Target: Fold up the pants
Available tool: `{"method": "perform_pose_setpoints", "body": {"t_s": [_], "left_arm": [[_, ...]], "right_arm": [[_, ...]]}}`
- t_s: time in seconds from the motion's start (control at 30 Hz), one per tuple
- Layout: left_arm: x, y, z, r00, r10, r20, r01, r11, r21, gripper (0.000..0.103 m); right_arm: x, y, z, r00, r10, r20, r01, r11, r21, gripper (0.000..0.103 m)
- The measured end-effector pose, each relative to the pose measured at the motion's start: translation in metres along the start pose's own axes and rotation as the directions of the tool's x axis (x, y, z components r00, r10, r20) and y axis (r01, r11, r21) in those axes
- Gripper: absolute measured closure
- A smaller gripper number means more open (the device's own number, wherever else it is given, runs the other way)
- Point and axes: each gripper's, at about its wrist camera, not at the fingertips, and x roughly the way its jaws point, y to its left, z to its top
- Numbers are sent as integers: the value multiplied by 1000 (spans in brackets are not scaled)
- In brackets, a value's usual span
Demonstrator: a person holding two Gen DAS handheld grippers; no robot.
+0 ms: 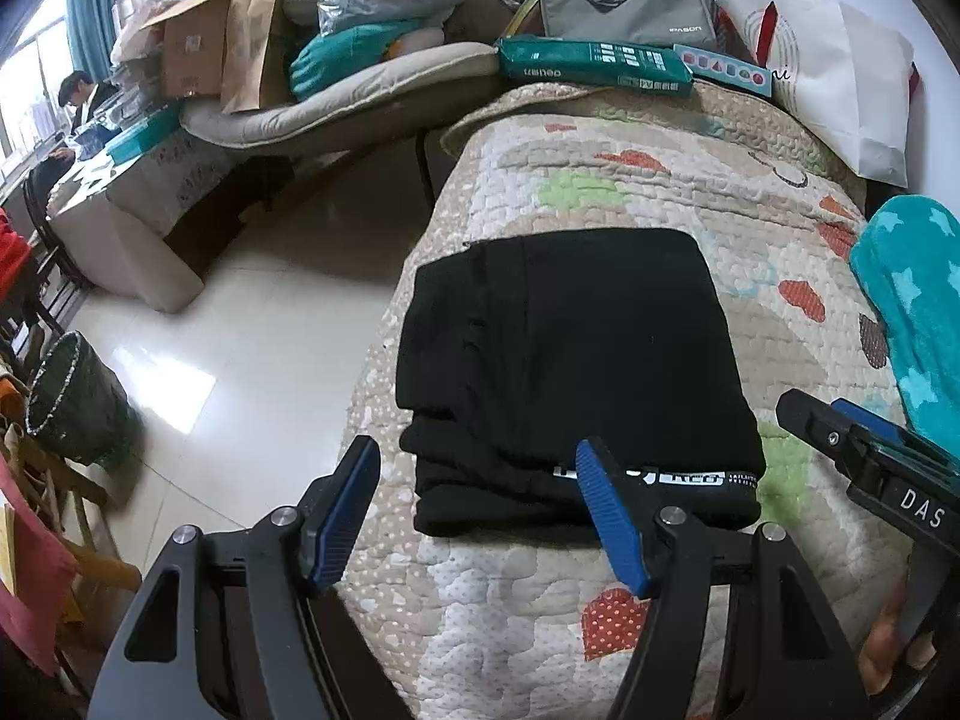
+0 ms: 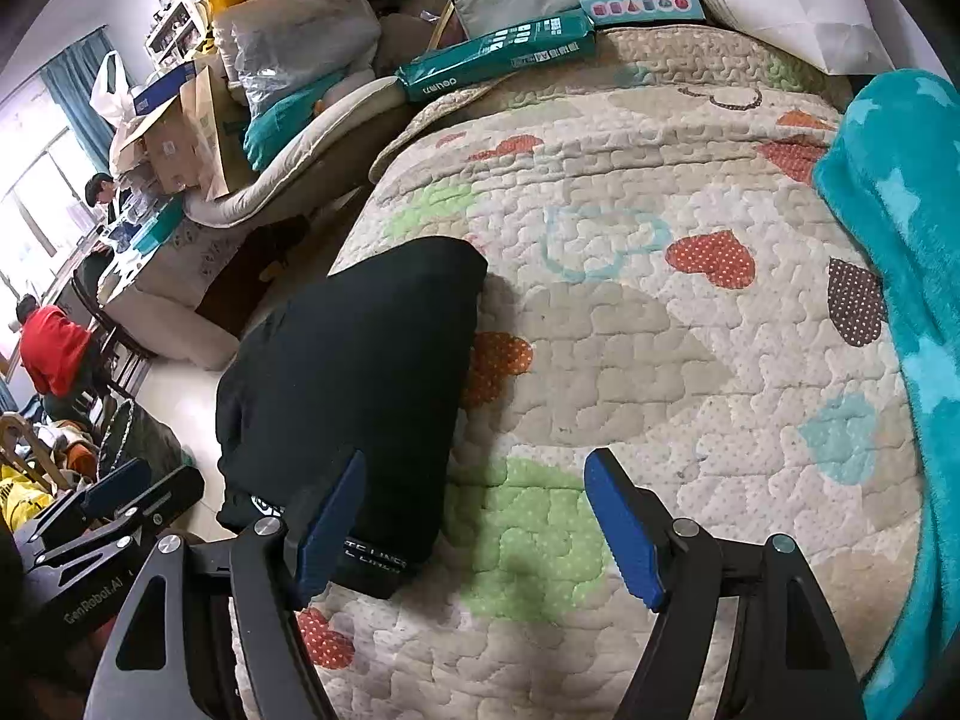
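Observation:
The black pants (image 1: 570, 366) lie folded into a compact rectangle on the quilted bed cover (image 1: 660, 192), near its left edge, waistband with white lettering toward me. My left gripper (image 1: 480, 468) is open and empty, hovering just before the near edge of the pants. The pants also show in the right wrist view (image 2: 354, 372). My right gripper (image 2: 474, 480) is open and empty, above the quilt (image 2: 660, 330) just right of the pants. The right gripper shows in the left wrist view (image 1: 852, 438), and the left gripper shows in the right wrist view (image 2: 114, 498).
A teal star blanket (image 2: 900, 252) lies along the right side of the bed. Teal boxes (image 1: 594, 66), a grey bag (image 1: 624, 0) and a white bag (image 1: 840, 72) sit at the far end. A bin (image 1: 72, 402) stands on the tiled floor at left.

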Motion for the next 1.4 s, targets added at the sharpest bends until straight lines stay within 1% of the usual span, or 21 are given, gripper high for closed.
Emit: {"method": "perform_pose_setpoints", "body": {"t_s": [0.37, 0.43, 0.5, 0.57, 0.6, 0.67, 0.7, 0.77, 0.83, 0.9, 0.97, 1.0, 1.03, 1.07, 1.1, 1.13, 1.17, 1.2, 1.23, 1.3, 1.4], "left_arm": [[8, -2, -5, 999, -34, -29, 33, 999, -11, 36], [8, 3, -2, 997, -68, -28, 67, 997, -28, 36], [9, 15, 4, 992, -122, -21, 120, 990, -68, 36], [12, 35, 12, 985, -171, -17, 167, 976, -137, 36], [16, 47, 16, 979, -204, -22, 196, 964, -180, 36], [29, 72, 22, 962, -271, -39, 249, 927, -281, 36], [38, 87, 25, 953, -301, -45, 269, 903, -335, 36], [49, 101, 30, 943, -329, -53, 286, 881, -376, 36], [64, 112, 35, 933, -353, -64, 302, 867, -396, 36], [78, 118, 38, 916, -393, -74, 330, 846, -419, 36], [93, 120, 38, 882, -465, -80, 382, 803, -458, 36], [101, 119, 37, 857, -509, -79, 416, 774, -477, 36], [109, 116, 35, 826, -557, -81, 452, 742, -495, 36], [115, 113, 33, 800, -594, -80, 480, 714, -510, 35], [122, 108, 30, 768, -636, -77, 511, 680, -527, 35], [126, 105, 29, 752, -654, -79, 523, 666, -533, 35], [131, 100, 26, 745, -662, -83, 527, 661, -534, 33], [134, 97, 24, 753, -652, -86, 520, 670, -530, 32], [138, 95, 22, 756, -649, -87, 518, 674, -527, 31], [143, 96, 19, 742, -666, -71, 536, 654, -534, 29], [146, 99, 15, 723, -690, -24, 576, 622, -531, 26]], "right_arm": [[3, -2, -1, 1000, -3, -8, 3, 1000, -2, 23], [3, -3, -2, 1000, -3, -7, 3, 1000, -1, 23], [2, -5, -2, 1000, -3, -4, 3, 1000, 5, 23], [1, -8, -1, 1000, -5, 0, 5, 1000, 12, 22], [1, -10, -1, 1000, -8, 1, 8, 1000, 19, 22], [3, -13, 0, 1000, -9, -1, 9, 999, 34, 21], [4, -16, 0, 1000, -6, -4, 7, 999, 47, 21], [6, -19, 1, 1000, 6, -9, -6, 998, 69, 21], [9, -22, 2, 999, 42, -14, -40, 995, 96, 21], [9, -25, 3, 996, 91, -10, -89, 988, 123, 21], [10, -27, 4, 990, 141, -6, -138, 978, 154, 19], [10, -29, 4, 987, 162, -6, -158, 973, 169, 18], [11, -30, 5, 985, 173, -7, -168, 969, 181, 18], [13, -30, 5, 984, 176, -12, -170, 967, 189, 17], [15, -31, 6, 984, 176, -17, -170, 966, 196, 17], [17, -31, 8, 984, 175, -24, -167, 965, 203, 17], [20, -32, 10, 985, 171, -32, -160, 964, 211, 17], [23, -33, 13, 985, 166, -42, -153, 964, 219, 17], [26, -33, 16, 985, 163, -54, -147, 963, 225, 17], [32, -31, 25, 983, 159, -86, -137, 965, 223, 17], [46, -23, 41, 980, 147, -134, -121, 976, 183, 17]]}}
